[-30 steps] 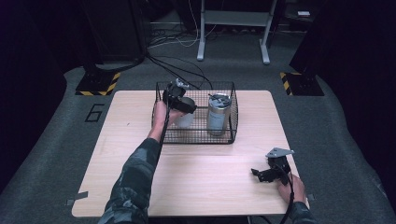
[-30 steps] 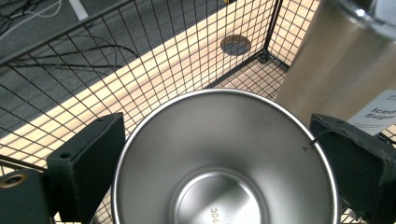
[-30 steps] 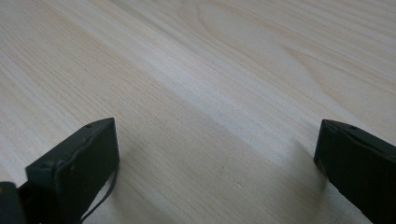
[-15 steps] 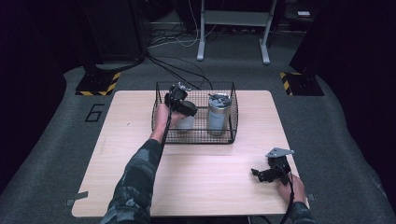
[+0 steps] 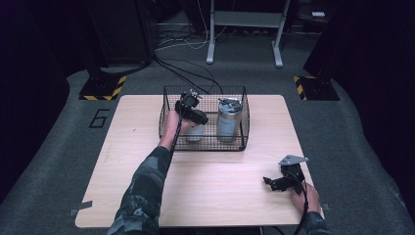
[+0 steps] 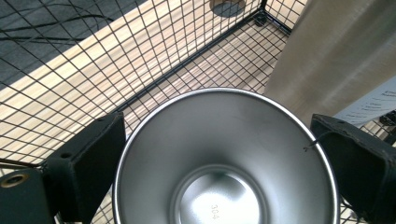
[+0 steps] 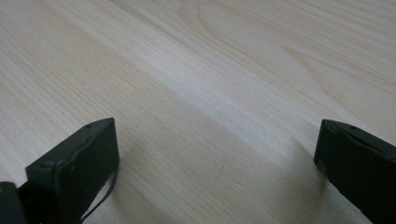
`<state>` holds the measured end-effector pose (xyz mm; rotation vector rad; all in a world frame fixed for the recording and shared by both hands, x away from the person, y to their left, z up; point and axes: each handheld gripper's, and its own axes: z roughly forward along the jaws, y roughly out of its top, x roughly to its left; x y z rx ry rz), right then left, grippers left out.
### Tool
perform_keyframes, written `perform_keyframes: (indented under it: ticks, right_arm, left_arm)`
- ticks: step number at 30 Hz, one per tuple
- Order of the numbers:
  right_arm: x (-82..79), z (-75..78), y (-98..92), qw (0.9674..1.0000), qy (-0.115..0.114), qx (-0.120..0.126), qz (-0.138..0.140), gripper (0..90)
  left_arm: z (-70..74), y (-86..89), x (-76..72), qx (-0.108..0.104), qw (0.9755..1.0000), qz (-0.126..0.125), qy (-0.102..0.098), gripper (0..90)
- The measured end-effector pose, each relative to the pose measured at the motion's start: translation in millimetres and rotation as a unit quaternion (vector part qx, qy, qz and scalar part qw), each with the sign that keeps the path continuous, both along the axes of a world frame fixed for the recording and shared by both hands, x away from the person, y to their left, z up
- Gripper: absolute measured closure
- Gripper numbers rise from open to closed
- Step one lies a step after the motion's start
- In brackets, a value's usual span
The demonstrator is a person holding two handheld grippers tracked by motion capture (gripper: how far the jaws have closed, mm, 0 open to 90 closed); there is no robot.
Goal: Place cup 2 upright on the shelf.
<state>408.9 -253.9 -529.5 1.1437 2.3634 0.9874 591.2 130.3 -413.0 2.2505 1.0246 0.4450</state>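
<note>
A dark room with grey carpet surrounds a pale wooden counter (image 5: 147,191). In the high view, a wire basket (image 5: 242,142) stands at the counter's far middle. Inside it a steel cup (image 5: 195,133) sits on the left and a taller steel flask (image 5: 228,120) on the right, close together. The left tongs (image 5: 192,115) hang over the cup, the hand reaching in from above. The right tongs (image 5: 275,183) rest low near the counter's near right corner, well apart from the basket.

In the left gripper view, the cup (image 6: 224,158) is seen from above, mouth up, with the two jaws wide on either side of its rim. The left jaw looks to be against the rim, the right one just off it, so the cup is bracketed but not clearly clamped. The flask (image 6: 336,51) stands just beside the right jaw, and the basket mesh (image 6: 140,60) runs behind.

In the right gripper view, the jaws stand wide over bare counter (image 7: 210,84), holding nothing.

Judging from this, the step is either gripping or letting go of the cup. Done well, the tongs should move straight up or down, the right jaw kept off the flask and the cup held level.
</note>
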Motion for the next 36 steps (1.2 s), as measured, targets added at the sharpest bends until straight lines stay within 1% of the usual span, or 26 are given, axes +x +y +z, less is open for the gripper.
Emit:
perform_keyframes:
  ticks: [1, 5, 12, 17, 21, 23, 24, 25, 27, 28, 31, 32, 33, 36]
  right_arm:
    - [0.0, 0.0, 0.0, 1.0, 0.0, 0.0, 0.0, 0.0]
    - [0.0, 0.0, 0.0, 1.0, 0.0, 0.0, 0.0, 0.0]
    - [0.0, 0.0, 0.0, 1.0, 0.0, 0.0, 0.0, 0.0]
    - [0.0, 0.0, 0.0, 1.0, 0.0, 0.0, 0.0, 0.0]
    - [0.0, 0.0, 0.1, 1.0, 0.0, 0.0, 0.0, 0.0]
    - [-0.1, 0.0, 0.0, 1.0, 0.0, 0.0, 0.0, 0.0]
    - [-0.1, 0.0, 0.0, 1.0, 0.0, 0.0, 0.0, 0.0]
    - [0.0, 0.0, 0.0, 1.0, 0.0, 0.0, 0.0, 0.0]
    - [-0.1, 0.0, 0.1, 1.0, 0.0, 0.0, 0.0, 0.0]
    - [0.0, 0.0, 0.0, 1.0, 0.0, 0.0, 0.0, 0.0]
    - [0.0, 0.0, 0.0, 1.0, 0.0, 0.0, 0.0, 0.0]
    - [0.0, 0.0, 0.1, 1.0, 0.0, 0.0, 0.0, 0.0]
    - [0.0, 0.0, 0.1, 1.0, 0.0, 0.0, 0.0, 0.0]
    - [0.0, 0.0, 0.1, 1.0, 0.0, 0.0, 0.0, 0.0]
  left_arm:
    - [-0.2, -0.3, 0.0, 0.001, 1.0, -0.001, 0.002, 6.2]
    - [-2.0, -0.1, 0.3, 0.003, 1.0, 0.001, 0.002, 6.1]
    - [-2.9, -0.1, 0.0, 0.012, 0.9999, 0.011, 0.003, 6.0]
    - [-1.5, 1.0, -1.1, 0.02, 0.9997, 0.008, 0.009, 5.8]
    - [-2.6, 2.5, -2.5, 0.024, 0.9995, 0.014, 0.012, 5.7]
    - [-2.2, 3.8, -2.8, 0.016, 0.9996, 0.018, 0.012, 5.5]
    - [-2.0, 3.8, -3.0, 0.015, 0.9997, 0.018, 0.011, 5.4]
    - [-1.5, 3.5, -3.4, 0.015, 0.9997, 0.016, 0.014, 5.2]
    - [0.2, 2.8, -4.8, 0.011, 0.9998, 0.016, 0.01, 4.4]
    - [2.2, 3.0, -6.1, 0.003, 0.9998, 0.018, 0.007, 3.5]
    - [8.6, 5.0, -9.7, -0.005, 0.9999, 0.016, -0.001, 1.6]
    - [11.2, 5.5, -11.5, -0.008, 0.9998, 0.016, -0.007, 1.5]
    - [14.6, 6.5, -13.7, -0.008, 0.9998, 0.015, -0.01, 0.8]
    - [24.2, 9.4, -21.1, -0.019, 0.9996, 0.008, -0.021, 0.3]
